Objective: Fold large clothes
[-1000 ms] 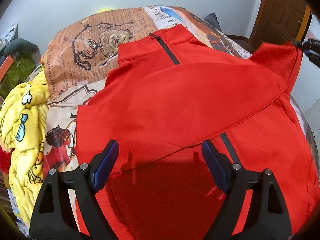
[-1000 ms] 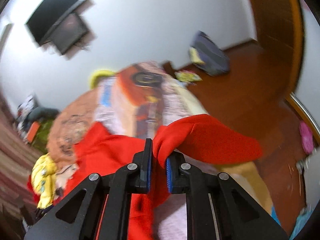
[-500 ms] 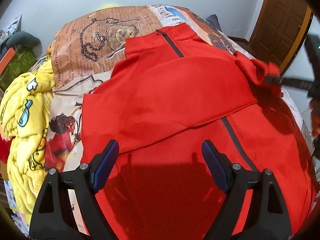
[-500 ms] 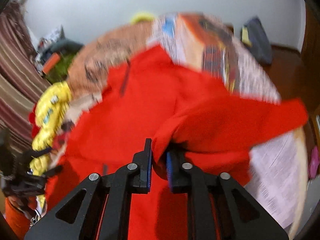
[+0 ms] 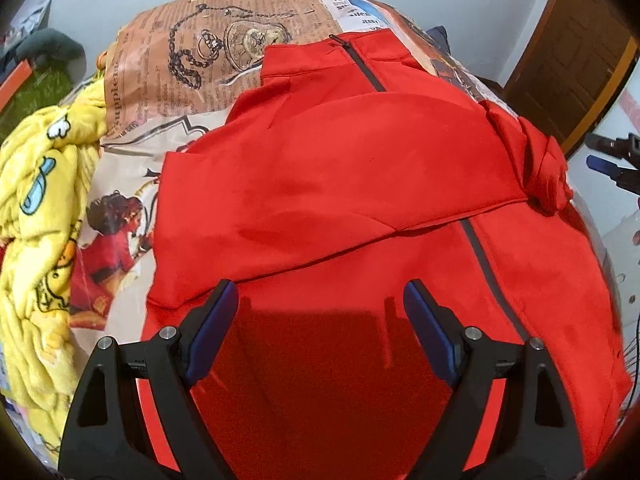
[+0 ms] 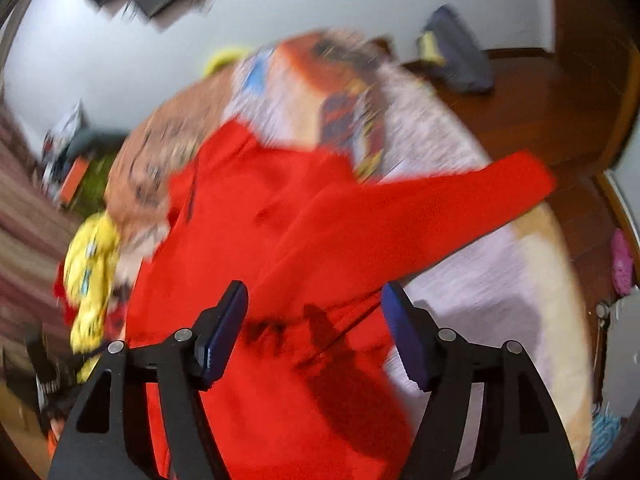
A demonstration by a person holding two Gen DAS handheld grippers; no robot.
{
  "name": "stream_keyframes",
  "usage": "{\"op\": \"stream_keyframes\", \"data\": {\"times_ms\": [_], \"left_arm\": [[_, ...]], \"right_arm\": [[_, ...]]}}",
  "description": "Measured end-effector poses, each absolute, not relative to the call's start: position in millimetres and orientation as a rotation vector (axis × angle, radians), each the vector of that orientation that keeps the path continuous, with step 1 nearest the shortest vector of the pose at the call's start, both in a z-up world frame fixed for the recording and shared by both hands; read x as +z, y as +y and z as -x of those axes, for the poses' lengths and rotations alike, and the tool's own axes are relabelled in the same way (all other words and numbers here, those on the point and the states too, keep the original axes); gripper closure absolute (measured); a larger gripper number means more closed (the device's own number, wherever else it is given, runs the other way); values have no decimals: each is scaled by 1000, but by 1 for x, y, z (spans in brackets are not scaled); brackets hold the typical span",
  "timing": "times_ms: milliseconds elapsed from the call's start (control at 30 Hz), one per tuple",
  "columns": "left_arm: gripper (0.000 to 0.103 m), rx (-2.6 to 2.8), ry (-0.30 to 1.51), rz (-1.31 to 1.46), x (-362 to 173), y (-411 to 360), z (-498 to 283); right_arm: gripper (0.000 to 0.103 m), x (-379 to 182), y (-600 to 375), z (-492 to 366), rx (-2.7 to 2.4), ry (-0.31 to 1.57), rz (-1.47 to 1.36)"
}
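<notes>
A red zip jacket (image 5: 344, 184) lies spread on the bed, collar at the far end, one sleeve folded across its chest. Its right sleeve is bunched at the right edge (image 5: 548, 172). In the blurred right wrist view the jacket (image 6: 280, 240) shows with a sleeve (image 6: 460, 200) stretching out to the right over the bed edge. My left gripper (image 5: 320, 320) is open and empty above the jacket's lower part. My right gripper (image 6: 314, 320) is open and empty over the jacket's right side; it also shows in the left wrist view (image 5: 612, 160).
The bed has a printed newspaper-pattern cover (image 5: 192, 72). A yellow cartoon blanket (image 5: 36, 216) is heaped at the left. A wooden door (image 5: 568, 52) and wood floor (image 6: 540, 92) lie to the right, with a dark bag (image 6: 456, 56) on the floor.
My right gripper has opened and let go of the red sleeve, then drawn back to the right. The sleeve now lies bunched at the jacket's right edge. My left gripper stays open.
</notes>
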State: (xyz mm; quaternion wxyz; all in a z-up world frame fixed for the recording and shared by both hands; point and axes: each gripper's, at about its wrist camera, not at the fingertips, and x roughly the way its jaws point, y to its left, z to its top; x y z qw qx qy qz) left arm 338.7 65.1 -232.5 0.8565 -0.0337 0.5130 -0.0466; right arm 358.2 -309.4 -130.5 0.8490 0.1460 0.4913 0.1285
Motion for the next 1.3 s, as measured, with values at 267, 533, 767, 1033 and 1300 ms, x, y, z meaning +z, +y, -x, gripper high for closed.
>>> {"op": "stream_keyframes", "data": {"times_ms": [267,533,767,1033,1300], "left_arm": [[19,-112,1082,67,-236,56,-343],[19,-98,1102,27,-249,55,-345],[19,-83,1119,50,-256,61,-345],[19,-83,1079,44,-241,64,-336],[19,-81,1045,64,-227,74,-325]], "right_arm": [[37,-169,-379,-412,16,1074,-608],[34,-210,-372,-443,-61,1113,-594],[87,-207,-359,-442,-48,1057,-476],[100,-172,-341,-437,79,1008,-445],[100,-98,-295,-422,197,908,-350]]}}
